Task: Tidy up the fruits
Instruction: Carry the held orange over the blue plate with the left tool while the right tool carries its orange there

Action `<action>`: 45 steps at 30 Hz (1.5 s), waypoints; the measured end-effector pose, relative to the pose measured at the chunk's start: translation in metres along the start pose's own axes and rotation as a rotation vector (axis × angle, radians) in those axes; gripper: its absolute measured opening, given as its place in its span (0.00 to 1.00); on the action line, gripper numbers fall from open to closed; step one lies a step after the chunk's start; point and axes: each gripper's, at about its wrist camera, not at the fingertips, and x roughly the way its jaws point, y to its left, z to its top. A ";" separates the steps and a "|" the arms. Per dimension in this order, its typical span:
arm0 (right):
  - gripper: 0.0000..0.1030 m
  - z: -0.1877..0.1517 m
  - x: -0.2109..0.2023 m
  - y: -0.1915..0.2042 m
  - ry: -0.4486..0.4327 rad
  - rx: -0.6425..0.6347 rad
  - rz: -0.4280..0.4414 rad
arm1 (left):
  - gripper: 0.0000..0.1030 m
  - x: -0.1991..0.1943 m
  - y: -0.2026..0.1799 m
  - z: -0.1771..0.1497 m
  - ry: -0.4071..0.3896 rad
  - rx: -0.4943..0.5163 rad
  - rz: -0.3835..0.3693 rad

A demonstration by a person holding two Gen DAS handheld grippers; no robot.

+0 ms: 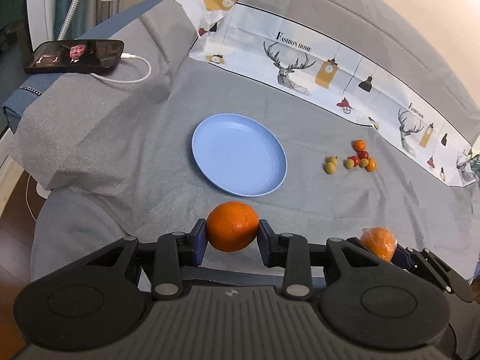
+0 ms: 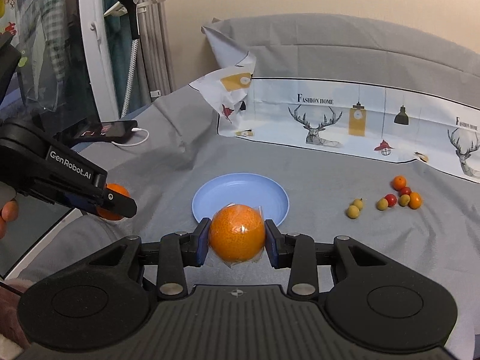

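Note:
My left gripper (image 1: 232, 240) is shut on a bare orange (image 1: 232, 225), held above the grey cloth just in front of the empty blue plate (image 1: 240, 154). My right gripper (image 2: 237, 241) is shut on an orange in clear plastic wrap (image 2: 237, 232), near the front rim of the same blue plate (image 2: 240, 190). In the left wrist view the wrapped orange (image 1: 378, 241) shows at the lower right. The right wrist view shows the left gripper (image 2: 114, 202) at the left with its orange (image 2: 118, 192) partly hidden. Several small fruits (image 1: 357, 160) (image 2: 393, 198) lie right of the plate.
A phone (image 1: 75, 55) with a white charging cable (image 1: 135, 72) lies at the far left on the grey cloth. A printed paper sheet (image 1: 315, 63) with deer and lamps runs along the back. A garment steamer (image 2: 132, 15) and a white frame stand beyond the left edge.

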 end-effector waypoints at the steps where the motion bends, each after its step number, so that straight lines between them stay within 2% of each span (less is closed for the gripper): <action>1: 0.38 0.000 0.000 0.000 0.003 -0.002 -0.002 | 0.38 0.000 0.001 0.000 0.000 -0.001 -0.002; 45: 0.38 0.001 0.022 0.006 0.066 -0.012 0.002 | 0.38 0.019 0.008 0.004 0.055 -0.035 -0.003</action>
